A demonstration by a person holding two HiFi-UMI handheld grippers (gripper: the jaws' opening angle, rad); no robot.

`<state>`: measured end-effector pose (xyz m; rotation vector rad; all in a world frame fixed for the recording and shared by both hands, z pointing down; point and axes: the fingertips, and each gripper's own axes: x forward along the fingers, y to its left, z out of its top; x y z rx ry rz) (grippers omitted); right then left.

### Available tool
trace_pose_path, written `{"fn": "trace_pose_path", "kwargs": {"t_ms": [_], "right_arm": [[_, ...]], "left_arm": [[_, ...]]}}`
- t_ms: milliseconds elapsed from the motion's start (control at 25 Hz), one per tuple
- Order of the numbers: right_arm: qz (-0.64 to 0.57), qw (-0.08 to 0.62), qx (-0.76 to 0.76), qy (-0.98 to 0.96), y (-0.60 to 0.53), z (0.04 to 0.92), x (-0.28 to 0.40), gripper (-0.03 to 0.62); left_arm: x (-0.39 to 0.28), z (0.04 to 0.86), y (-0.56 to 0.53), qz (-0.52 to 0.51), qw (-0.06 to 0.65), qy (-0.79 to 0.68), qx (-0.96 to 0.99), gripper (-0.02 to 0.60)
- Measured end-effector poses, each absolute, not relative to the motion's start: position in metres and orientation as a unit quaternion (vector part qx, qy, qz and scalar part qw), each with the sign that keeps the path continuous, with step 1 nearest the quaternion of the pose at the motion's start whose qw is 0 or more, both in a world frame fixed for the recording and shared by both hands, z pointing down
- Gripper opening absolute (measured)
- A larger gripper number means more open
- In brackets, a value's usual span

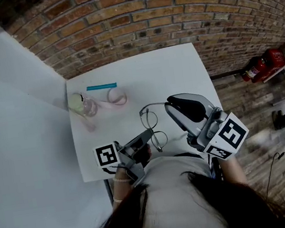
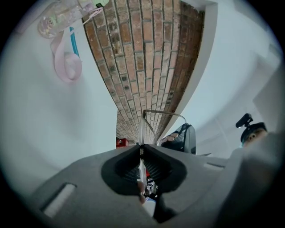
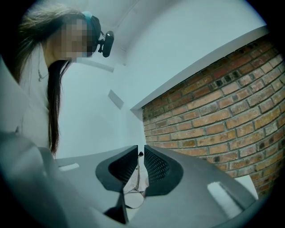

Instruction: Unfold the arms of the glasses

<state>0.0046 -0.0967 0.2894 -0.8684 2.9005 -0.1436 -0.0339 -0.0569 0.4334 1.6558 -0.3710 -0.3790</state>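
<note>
You wear a pale grey top (image 1: 169, 186) under long dark hair (image 1: 224, 199), thin bangles (image 1: 118, 200) on one wrist, and your grey left gripper (image 1: 149, 132) and right gripper (image 1: 169, 103) each bear a cube of black-and-white square markers.
</note>
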Motion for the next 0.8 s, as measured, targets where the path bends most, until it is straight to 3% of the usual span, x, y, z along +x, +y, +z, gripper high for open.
{"fn": "trace_pose_path", "kwargs": {"t_ms": [800], "right_arm": [[-0.064,0.048,-0.289,0.954,-0.097,0.301,0.004,0.035]], "left_arm": [[-0.051,0.424,-0.074,-0.197,0.624,-0.197,0.730,0.021]]}}
